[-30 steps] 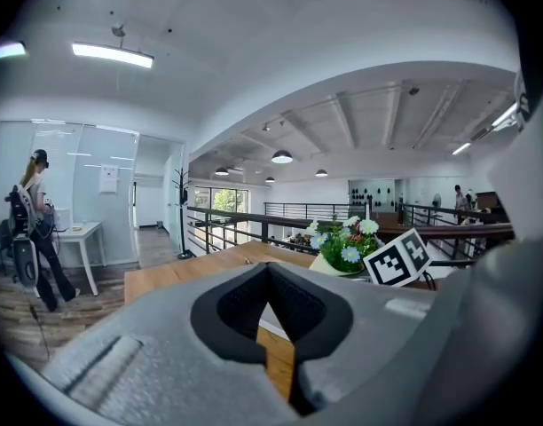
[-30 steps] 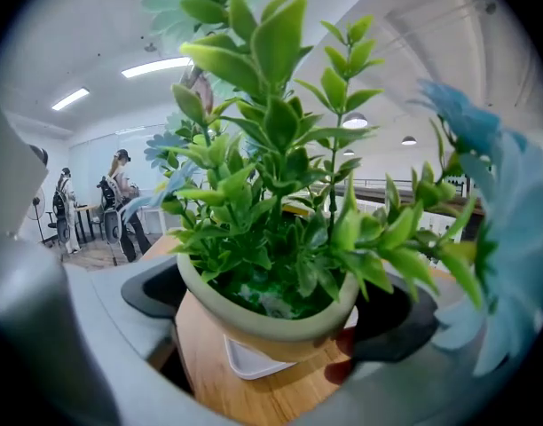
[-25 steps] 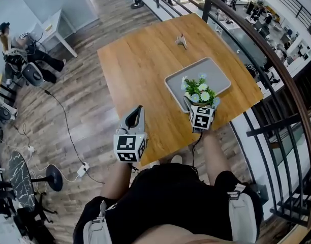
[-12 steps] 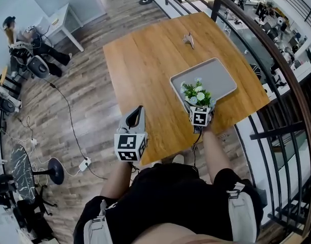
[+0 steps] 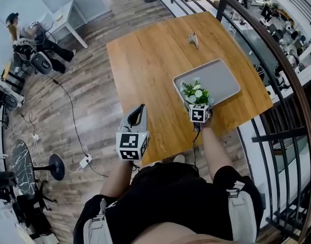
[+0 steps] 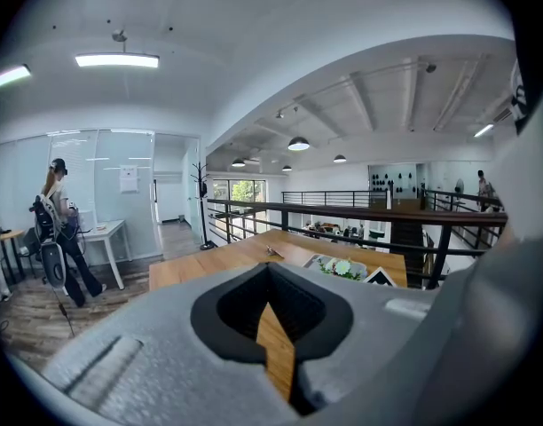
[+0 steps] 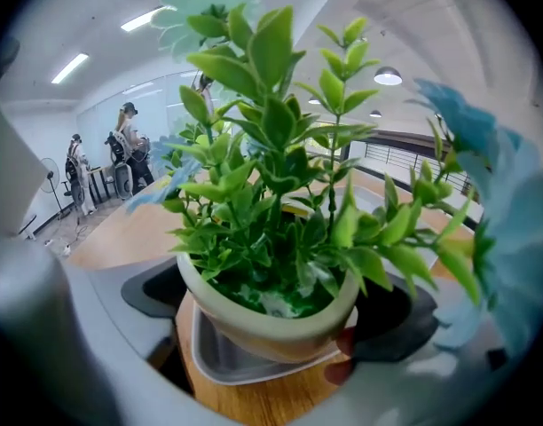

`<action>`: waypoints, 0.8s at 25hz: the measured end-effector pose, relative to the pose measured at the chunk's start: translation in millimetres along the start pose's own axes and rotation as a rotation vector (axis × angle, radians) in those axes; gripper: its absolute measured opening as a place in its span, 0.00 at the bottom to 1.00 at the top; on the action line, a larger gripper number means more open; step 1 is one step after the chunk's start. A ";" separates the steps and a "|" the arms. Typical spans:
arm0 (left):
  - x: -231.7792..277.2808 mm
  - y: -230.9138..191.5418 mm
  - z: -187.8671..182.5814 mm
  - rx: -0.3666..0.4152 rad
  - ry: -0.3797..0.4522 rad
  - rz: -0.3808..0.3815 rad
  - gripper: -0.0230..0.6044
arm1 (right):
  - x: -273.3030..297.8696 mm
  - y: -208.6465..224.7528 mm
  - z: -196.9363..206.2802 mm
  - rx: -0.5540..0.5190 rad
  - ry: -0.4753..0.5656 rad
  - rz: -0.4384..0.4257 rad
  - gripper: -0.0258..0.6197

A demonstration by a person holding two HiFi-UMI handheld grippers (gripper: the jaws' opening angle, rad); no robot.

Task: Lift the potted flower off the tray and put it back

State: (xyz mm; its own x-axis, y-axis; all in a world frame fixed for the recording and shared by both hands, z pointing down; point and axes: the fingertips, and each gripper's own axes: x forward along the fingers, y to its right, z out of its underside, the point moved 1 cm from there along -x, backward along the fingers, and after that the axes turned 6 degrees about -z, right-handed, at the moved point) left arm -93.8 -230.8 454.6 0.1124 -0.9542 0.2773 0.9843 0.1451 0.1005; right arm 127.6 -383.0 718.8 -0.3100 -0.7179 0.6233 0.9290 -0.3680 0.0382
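Note:
The potted flower [image 5: 196, 92], a pale pot with green leaves and white and blue blooms, hangs over the near corner of the grey tray [image 5: 219, 77]. My right gripper [image 5: 196, 104] is shut on the potted flower, one jaw on each side of the pot [image 7: 267, 318]. In the right gripper view the tray's corner [image 7: 220, 364] shows just under the pot; whether they touch I cannot tell. My left gripper [image 5: 139, 111] is shut and holds nothing, at the table's near edge, well left of the tray. The left gripper view shows only a thin slit between its jaws [image 6: 276, 344].
The wooden table [image 5: 145, 55] carries a small grey object [image 5: 194, 38] at its far side. A black railing [image 5: 277, 80] runs close behind the table's right edge. A white desk [image 5: 69, 14] with people beside it stands far left, and a cable [image 5: 69, 116] lies on the floor.
My right gripper with the potted flower has sunk lower toward the tray's near corner. The left gripper has hardly moved.

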 end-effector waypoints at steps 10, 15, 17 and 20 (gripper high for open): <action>2.9 -10.2 2.7 -0.013 0.003 -0.017 0.06 | 12.3 2.4 5.3 0.026 0.002 0.004 0.94; 1.8 -9.3 -0.3 -0.019 0.015 -0.006 0.06 | 8.0 1.0 2.2 0.008 0.057 0.023 0.94; 1.0 -8.7 -2.5 -0.019 0.023 0.002 0.06 | 1.9 1.6 1.3 0.007 0.075 0.036 0.94; 0.8 -8.7 -2.9 -0.020 0.030 0.016 0.06 | -5.8 3.9 2.6 0.010 0.086 0.058 0.94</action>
State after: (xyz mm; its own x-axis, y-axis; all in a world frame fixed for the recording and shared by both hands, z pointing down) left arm -101.8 -233.5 451.1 0.1317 -0.9592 0.2503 0.9849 0.1553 0.0768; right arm 133.6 -378.8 717.4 -0.2717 -0.7859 0.5555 0.9477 -0.3190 0.0122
